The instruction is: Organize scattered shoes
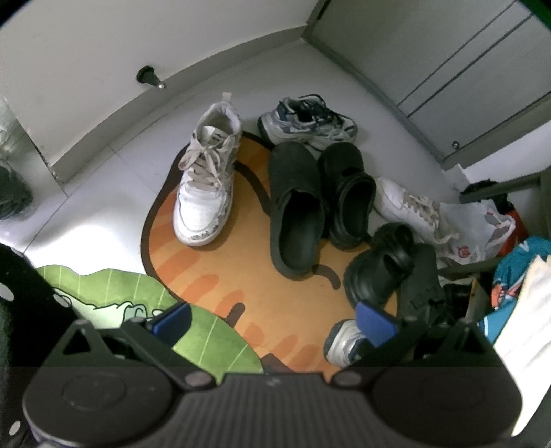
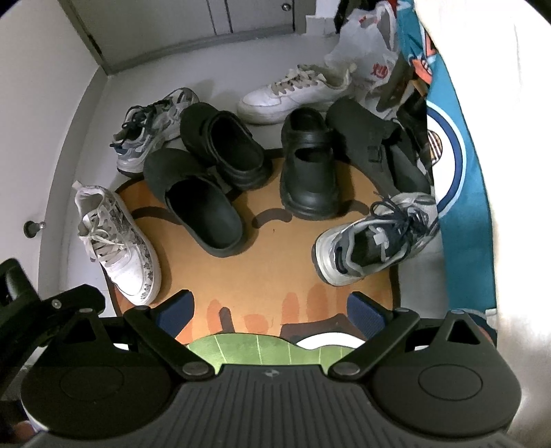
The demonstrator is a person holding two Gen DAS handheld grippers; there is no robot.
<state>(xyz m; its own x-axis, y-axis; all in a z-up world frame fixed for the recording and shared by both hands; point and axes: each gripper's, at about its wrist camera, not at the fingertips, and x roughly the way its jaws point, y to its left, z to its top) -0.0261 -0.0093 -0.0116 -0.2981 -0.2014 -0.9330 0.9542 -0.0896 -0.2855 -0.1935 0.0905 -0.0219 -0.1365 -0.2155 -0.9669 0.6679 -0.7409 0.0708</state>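
Observation:
Several shoes lie scattered on and around an orange mat (image 1: 241, 275) (image 2: 268, 262). A white patterned high-top (image 1: 206, 172) (image 2: 117, 248) stands at the left. Two dark clogs (image 1: 296, 210) (image 2: 196, 200) sit mid-mat. A black chunky shoe (image 1: 378, 265) (image 2: 310, 162) and a dark suede shoe (image 2: 375, 148) are to the right. One grey running shoe (image 1: 306, 120) (image 2: 151, 131) is at the back, its mate (image 2: 375, 237) at the mat's right edge. A plain white sneaker (image 1: 409, 206) (image 2: 296, 93) lies behind. My left gripper (image 1: 273, 322) and right gripper (image 2: 272, 313) hover open above the mat's near end, holding nothing.
A green mat (image 1: 120, 293) overlaps the orange one at the near side. Grey cabinet doors (image 2: 206, 20) and a wall with a door stop (image 1: 148, 77) close the back. A white plastic bag (image 2: 368, 51) and teal cloth (image 2: 458, 172) crowd the right.

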